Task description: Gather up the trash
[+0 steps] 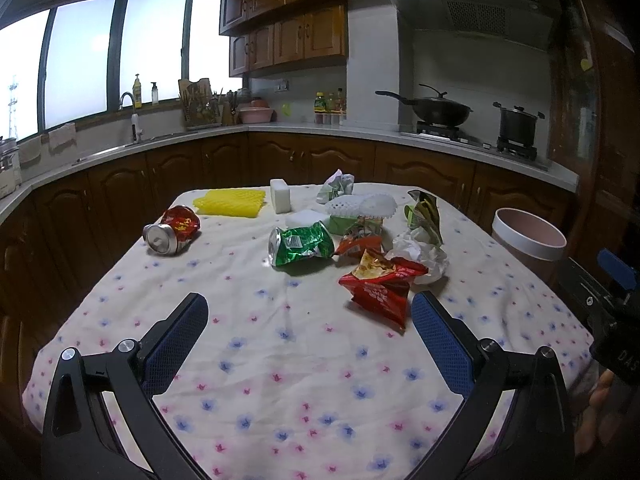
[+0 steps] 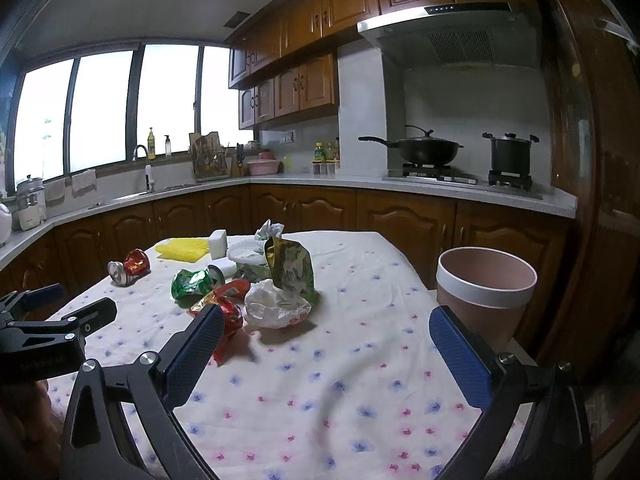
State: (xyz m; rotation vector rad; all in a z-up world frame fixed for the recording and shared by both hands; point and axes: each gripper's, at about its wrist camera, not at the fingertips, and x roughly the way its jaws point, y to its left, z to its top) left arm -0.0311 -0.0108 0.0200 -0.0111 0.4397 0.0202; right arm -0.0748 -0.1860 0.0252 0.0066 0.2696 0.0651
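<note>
Trash lies on a table with a floral cloth (image 1: 280, 360). In the left wrist view I see a crushed red can (image 1: 172, 230), a crushed green can (image 1: 300, 245), a red snack bag (image 1: 380, 286), crumpled white paper (image 1: 424, 252), a green-gold wrapper (image 1: 424, 212), yellow foam netting (image 1: 232, 201), white foam netting (image 1: 360, 204) and a white block (image 1: 280, 195). My left gripper (image 1: 310, 312) is open and empty, just short of the red bag. My right gripper (image 2: 326, 328) is open and empty, near the white paper (image 2: 276, 308) and the red bag (image 2: 224, 320). A pink bin (image 2: 484, 292) stands off the table's right edge.
Kitchen counters with dark wood cabinets run behind the table. A sink with a tap (image 1: 130, 120) is at the left, a wok (image 1: 436, 110) and a pot (image 1: 518, 122) sit on the stove at the right. The left gripper's body (image 2: 52, 332) shows in the right wrist view.
</note>
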